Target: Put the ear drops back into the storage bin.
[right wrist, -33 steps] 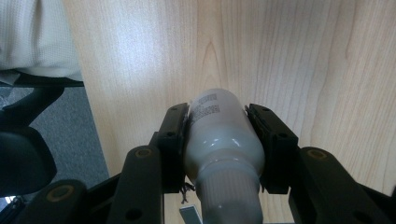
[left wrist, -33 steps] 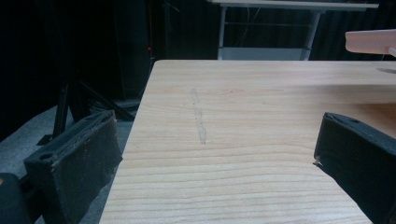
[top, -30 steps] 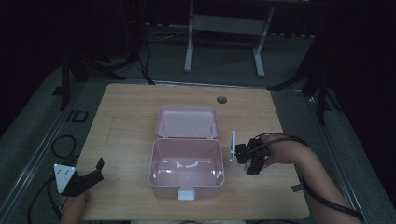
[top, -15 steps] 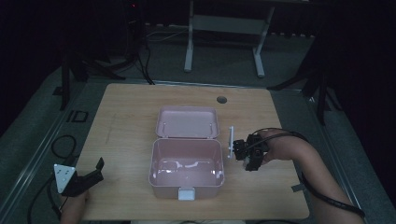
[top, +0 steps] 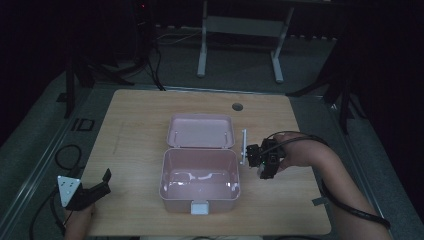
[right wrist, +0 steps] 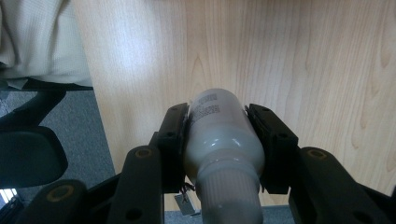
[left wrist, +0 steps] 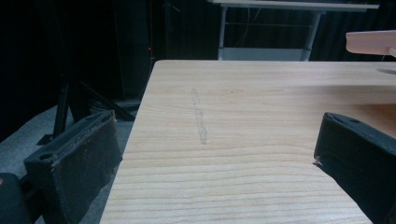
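My right gripper (top: 260, 164) hovers just right of an open pink box (top: 199, 192), shut on a white bottle (right wrist: 223, 140). The bottle's cap points back at the camera and its base points down at the wooden table (top: 135, 130). The box's flat lid (top: 201, 131) lies open behind it. Something pale and glossy lies on the box's floor. A thin pale strip (top: 243, 145) stands at the right gripper's left side, next to the lid's right edge. My left gripper (top: 100, 184) rests at the table's near left corner, jaws wide open around nothing, as in its own view (left wrist: 212, 126).
A round cable hole (top: 237, 106) sits near the table's far edge. Beyond the table stand white desk legs (top: 202, 45) and dark stands on a grey floor. In the right gripper view the table's near edge and a person's pale clothing (right wrist: 37, 37) are at the left.
The right gripper with the bottle has drifted slightly left and away from the person, closer to the box's right side. The left gripper has stayed put.
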Available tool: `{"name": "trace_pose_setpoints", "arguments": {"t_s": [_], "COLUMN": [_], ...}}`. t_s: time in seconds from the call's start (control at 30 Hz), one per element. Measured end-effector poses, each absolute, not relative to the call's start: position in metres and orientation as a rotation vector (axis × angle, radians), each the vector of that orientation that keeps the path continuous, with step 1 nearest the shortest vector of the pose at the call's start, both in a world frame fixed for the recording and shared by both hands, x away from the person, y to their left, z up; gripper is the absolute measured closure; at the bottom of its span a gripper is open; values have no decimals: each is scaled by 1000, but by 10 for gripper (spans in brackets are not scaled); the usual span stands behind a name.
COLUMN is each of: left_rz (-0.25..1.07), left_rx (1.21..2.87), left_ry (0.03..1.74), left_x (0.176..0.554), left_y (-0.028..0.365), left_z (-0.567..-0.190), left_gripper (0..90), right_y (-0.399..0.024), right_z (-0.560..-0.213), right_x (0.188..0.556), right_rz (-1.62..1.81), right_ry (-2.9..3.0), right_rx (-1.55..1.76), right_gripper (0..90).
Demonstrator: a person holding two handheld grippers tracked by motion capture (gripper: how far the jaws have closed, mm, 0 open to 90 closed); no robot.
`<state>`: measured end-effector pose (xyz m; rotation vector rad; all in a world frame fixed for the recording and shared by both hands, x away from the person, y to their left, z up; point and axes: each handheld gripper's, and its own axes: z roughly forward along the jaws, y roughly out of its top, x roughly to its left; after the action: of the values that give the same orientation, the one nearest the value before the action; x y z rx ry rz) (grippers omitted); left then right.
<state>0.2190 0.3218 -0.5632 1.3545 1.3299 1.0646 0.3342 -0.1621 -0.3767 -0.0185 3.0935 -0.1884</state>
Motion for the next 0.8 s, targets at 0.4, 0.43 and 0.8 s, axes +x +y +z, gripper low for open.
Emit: {"name": "trace_pose_setpoints", "arguments": {"t_s": [0.4,0.43,0.8], "left_rz": [1063,1063,1061], "left_rx": [1353,1352,1351], "left_ry": [1330,1331,1332], "left_x": [219,219,219], "left_y": [322,322,322], "left_z": [-563,-563,-563], "left_gripper": [5,5,5], "right_y": [-137,-135,-108], "right_z": [-365,-364,-364], "right_x": [332,333,330], "right_rz": [-186,-189,-212], "right_ry": [3093,3093,3090], "right_rx": [-47,-49,-148], "right_gripper": [595,595,595]}}
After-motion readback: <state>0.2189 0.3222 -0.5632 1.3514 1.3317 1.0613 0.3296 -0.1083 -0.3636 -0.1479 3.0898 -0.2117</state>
